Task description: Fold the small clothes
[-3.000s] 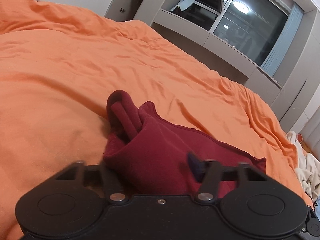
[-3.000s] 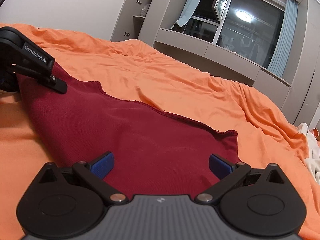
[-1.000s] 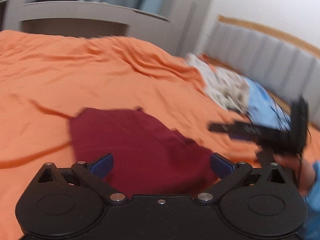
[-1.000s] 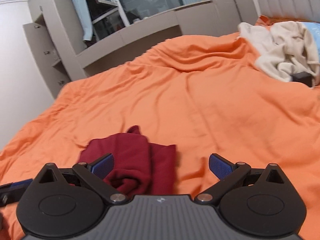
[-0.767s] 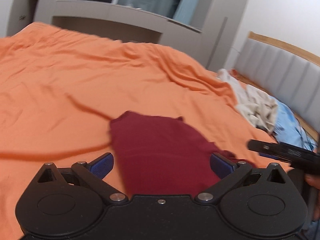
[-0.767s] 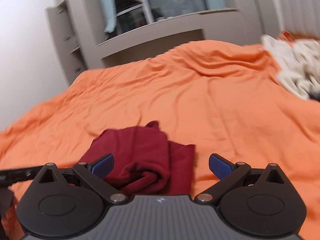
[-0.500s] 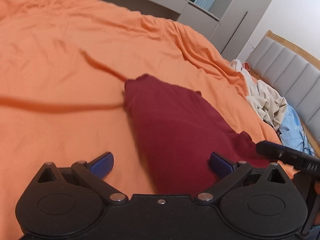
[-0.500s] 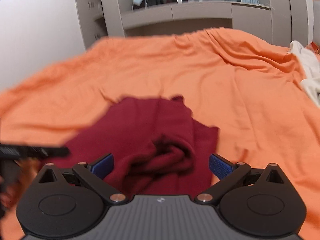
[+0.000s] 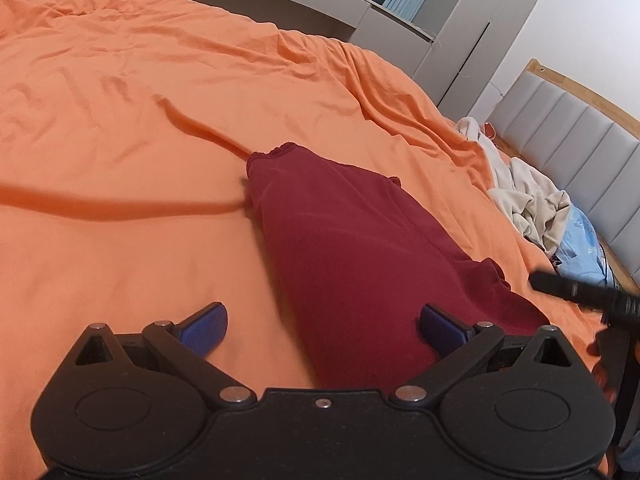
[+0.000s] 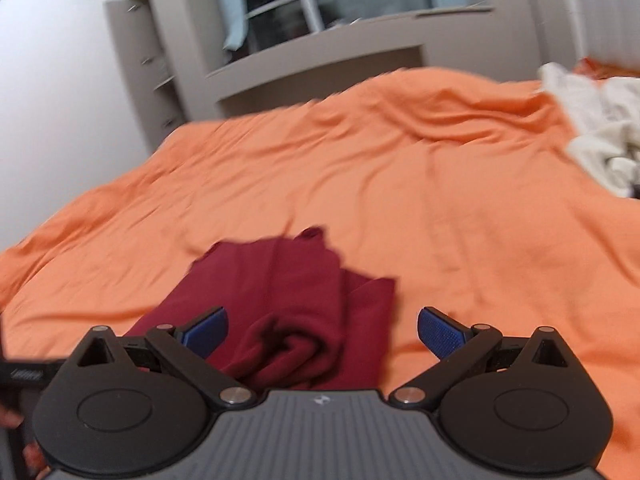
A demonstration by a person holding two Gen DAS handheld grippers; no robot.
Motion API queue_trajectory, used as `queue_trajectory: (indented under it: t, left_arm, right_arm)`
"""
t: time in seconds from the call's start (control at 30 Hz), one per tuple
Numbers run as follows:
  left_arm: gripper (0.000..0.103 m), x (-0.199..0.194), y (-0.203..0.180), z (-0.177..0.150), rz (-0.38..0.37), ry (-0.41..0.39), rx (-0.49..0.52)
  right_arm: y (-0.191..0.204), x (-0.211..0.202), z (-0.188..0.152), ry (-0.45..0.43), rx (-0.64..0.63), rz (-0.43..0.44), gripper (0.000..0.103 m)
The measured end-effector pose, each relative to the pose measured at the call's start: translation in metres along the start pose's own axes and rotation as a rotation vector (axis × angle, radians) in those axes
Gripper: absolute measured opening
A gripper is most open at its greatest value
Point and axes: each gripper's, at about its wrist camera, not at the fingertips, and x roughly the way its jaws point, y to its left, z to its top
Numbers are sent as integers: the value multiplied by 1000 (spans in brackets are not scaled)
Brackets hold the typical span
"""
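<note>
A dark red garment (image 9: 352, 256) lies folded on the orange bedspread (image 9: 120, 128). In the left wrist view it runs from the middle of the bed down to between my left gripper's fingers. My left gripper (image 9: 322, 326) is open and empty just above its near end. In the right wrist view the garment (image 10: 296, 304) lies bunched with a rolled fold at its near end. My right gripper (image 10: 322, 330) is open and empty over it. The right gripper also shows at the right edge of the left wrist view (image 9: 588, 300).
A heap of cream and light blue clothes (image 9: 536, 204) lies at the right by the grey padded headboard (image 9: 580, 148). It also shows in the right wrist view (image 10: 600, 132). Grey cabinets and a window (image 10: 320, 20) stand beyond the bed's far edge.
Three seconds ago my left gripper was shut on the garment; it has let go and both grippers are open. Both views have swung round over the folded garment in the last second.
</note>
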Motion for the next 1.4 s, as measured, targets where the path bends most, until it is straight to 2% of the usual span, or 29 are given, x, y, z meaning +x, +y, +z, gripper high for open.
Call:
queue_trajectory:
  t: [0.1,0.3,0.4,0.5,0.53,0.57,0.67,0.77,0.9,1.03,1.1,1.17,1.23,1.37,1.4]
  left_arm:
    - [103,0,1,0,1,-1,2]
    - [103,0,1,0,2,-3,3]
    - [103,1,0,-1,2,-3,5]
    - [103,1,0,0,6,-2,10]
    - [103,1,-1,-1,7,-3,13]
    - [103,0,-1,-1,8,-4,14]
    - [103,0,-1,-1,8,-5,14]
    - [103,1,-2,-1,8,-4,14]
    - [103,1,-1,0,7,-5,17]
    - [103,1,-2,-1,7,-5,22]
    - [103,1,-1,-1,6,-6,20]
    - [103,1,-1,-1,6,-6,20]
    - [103,1,-1,-2,6,-6,20]
    - [103,1,-1,-2,6,-6,22]
    - [103,1,-1,-1,7,-6,23]
  right_arm:
    - [-2,4,-1,23,8,-1,85]
    - [13,9,-7,71,-136,-40,76]
    - [21,21,-15,97,-157,-40,63]
    - [30,27,-17,94,-203,-46,37]
    - [33,26,-18,93,-218,-39,25]
    - [36,25,-18,93,-237,-40,19]
    - [44,19,-22,104,-318,-64,12]
    - [48,13,-24,120,-379,-75,9]
    - [50,12,-25,147,-419,-75,9]
    - [46,9,-21,154,-401,-47,11]
    - [41,3,-17,137,-385,-38,22]
    - [35,-4,-13,109,-374,-52,50]
    - [29,-9,-8,74,-340,-55,66]
    - [15,-10,0,7,-199,-15,84]
    - [11,-7,1,-6,-146,5,86]
